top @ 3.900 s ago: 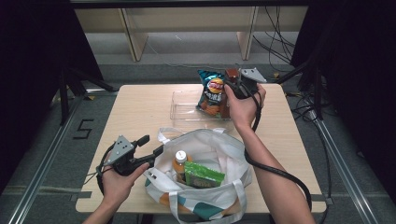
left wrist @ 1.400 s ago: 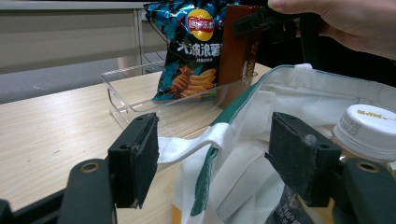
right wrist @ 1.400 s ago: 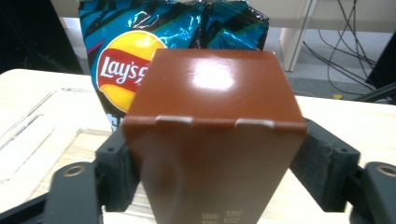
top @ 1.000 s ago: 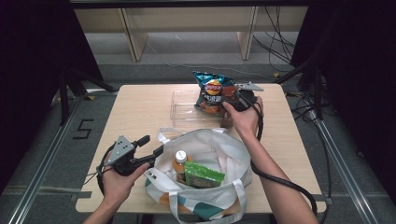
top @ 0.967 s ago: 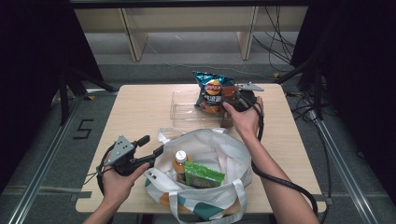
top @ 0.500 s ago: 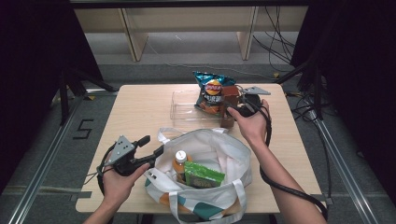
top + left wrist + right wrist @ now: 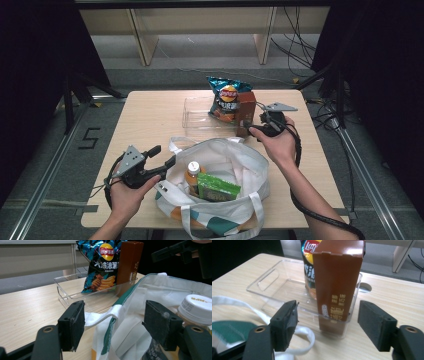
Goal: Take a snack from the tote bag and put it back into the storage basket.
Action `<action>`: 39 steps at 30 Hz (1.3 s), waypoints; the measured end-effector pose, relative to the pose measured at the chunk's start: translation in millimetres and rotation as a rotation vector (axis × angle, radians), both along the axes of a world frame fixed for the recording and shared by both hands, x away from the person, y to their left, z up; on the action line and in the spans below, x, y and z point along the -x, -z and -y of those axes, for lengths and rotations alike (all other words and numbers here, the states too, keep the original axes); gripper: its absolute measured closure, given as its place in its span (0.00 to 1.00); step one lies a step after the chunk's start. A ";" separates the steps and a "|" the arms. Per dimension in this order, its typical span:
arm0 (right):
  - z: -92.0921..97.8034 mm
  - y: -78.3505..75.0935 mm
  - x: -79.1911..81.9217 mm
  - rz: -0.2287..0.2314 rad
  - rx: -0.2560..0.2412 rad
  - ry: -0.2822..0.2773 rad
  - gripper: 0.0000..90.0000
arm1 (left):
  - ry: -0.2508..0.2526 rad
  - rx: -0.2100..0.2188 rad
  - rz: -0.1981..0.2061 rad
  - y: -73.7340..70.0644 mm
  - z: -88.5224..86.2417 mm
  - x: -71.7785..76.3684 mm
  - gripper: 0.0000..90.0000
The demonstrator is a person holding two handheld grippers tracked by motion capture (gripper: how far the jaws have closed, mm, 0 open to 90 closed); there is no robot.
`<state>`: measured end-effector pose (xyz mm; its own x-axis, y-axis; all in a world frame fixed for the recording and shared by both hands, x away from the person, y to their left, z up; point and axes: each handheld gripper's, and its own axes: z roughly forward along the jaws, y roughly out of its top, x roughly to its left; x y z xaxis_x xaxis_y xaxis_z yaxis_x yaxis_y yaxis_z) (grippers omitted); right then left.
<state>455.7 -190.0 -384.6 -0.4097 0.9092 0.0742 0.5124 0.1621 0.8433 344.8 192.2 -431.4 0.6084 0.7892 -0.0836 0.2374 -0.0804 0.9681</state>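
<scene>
We hold the right hand-held gripper [image 7: 254,129] just short of the brown carton [image 7: 338,282], its jaws spread wide and gripping nothing; in the right gripper view the carton stands upright between them but a little farther off. The carton sits at the near right corner of the clear tray [image 7: 197,120] on the desk [image 7: 150,115], with the crisp bag [image 7: 226,98] upright just beside it. Our left hand-held gripper [image 7: 162,156] is also wide open at the rim of the white tote bag [image 7: 240,160], a white strap [image 7: 100,317] running between its jaws. A capped bottle [image 7: 192,172] and a green packet [image 7: 216,186] lie inside the bag.
</scene>
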 end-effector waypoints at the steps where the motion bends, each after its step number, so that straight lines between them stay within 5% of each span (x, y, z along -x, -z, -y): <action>1: 3.4 0.5 0.4 0.011 0.007 -0.022 0.38 | -0.001 -0.002 0.000 -0.1 0.1 0.1 0.36; 13: 11.5 -3.3 28.1 0.005 -0.052 -0.088 0.42 | -0.001 -0.001 -0.002 0.6 -0.5 -0.6 0.36; 15: 14.0 -6.4 33.8 0.043 -0.080 -0.103 0.42 | -0.001 0.006 -0.002 0.9 -0.2 -1.0 0.36; 20: 15.3 -10.0 40.0 0.068 -0.048 -0.125 0.41 | 0.002 0.006 -0.003 1.2 0.4 -1.2 0.36; 34: 16.5 -10.3 59.1 0.022 -0.094 -0.173 0.59 | 0.008 0.009 0.010 -1.8 1.9 -0.7 0.37; 39: 21.1 -14.0 64.8 0.048 -0.095 -0.214 0.61 | 0.010 0.012 0.002 -0.4 2.0 -2.6 0.37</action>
